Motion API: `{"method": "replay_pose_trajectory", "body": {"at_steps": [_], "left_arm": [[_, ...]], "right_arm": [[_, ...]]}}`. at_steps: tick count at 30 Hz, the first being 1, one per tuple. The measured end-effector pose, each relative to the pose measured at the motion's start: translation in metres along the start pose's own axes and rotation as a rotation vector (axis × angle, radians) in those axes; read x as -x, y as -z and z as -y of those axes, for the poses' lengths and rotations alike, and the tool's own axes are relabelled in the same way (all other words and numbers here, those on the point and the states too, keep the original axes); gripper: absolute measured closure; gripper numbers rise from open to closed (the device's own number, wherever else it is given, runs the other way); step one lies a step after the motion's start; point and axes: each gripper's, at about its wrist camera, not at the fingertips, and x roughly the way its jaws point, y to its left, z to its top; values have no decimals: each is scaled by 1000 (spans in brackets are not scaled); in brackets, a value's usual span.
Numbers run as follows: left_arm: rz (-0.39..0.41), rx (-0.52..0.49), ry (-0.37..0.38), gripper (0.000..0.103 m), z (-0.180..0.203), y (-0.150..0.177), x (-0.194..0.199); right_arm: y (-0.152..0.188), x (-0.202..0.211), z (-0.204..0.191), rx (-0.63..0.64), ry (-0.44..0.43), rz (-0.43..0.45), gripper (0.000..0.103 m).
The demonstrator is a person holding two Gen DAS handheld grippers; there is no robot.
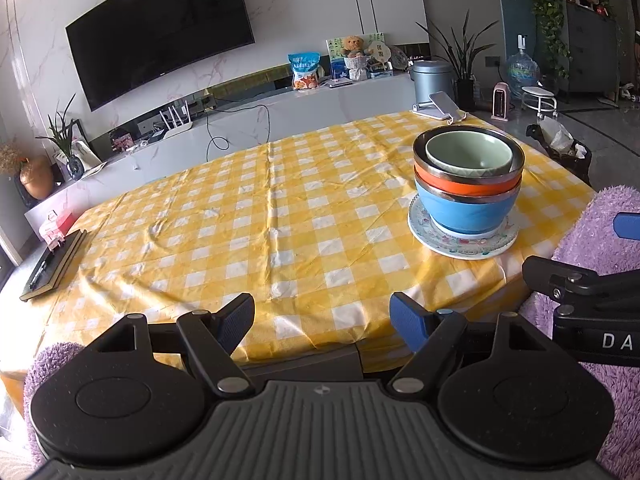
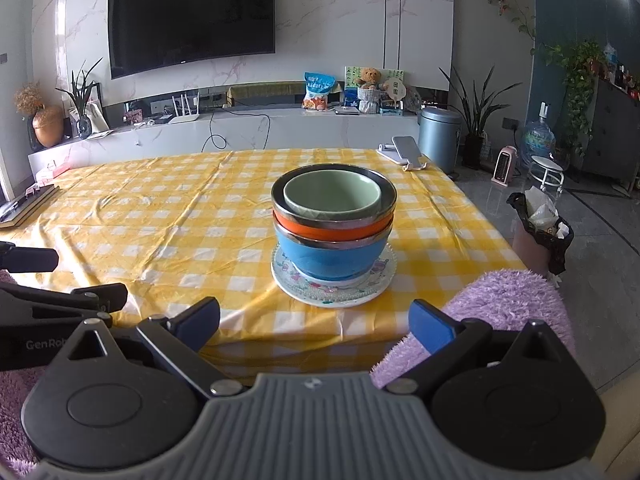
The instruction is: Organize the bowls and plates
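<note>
right wrist view, from where i steer: a green bowl sits nested in an orange bowl, which sits in a blue bowl, the whole stack standing on a patterned plate on the yellow checked tablecloth, near the table's front edge. my right gripper hangs short of the plate, jaws released and spread wide, nothing between them. left wrist view puts the same stack off to the right side, with my left gripper over the near edge of the cloth, jaws likewise spread and empty. purple fuzzy sleeves frame both tools. a phone on a stand rests at the far corner, a dark notebook at the left edge.
</note>
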Motion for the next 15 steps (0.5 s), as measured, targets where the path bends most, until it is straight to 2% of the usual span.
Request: {"method": "replay_pose_trajectory", "body": {"at_steps": [15], "left_arm": [[3,11,-2,13,-3,0,1]], "right_arm": [[0,1,0,5,4,7,4]]}}
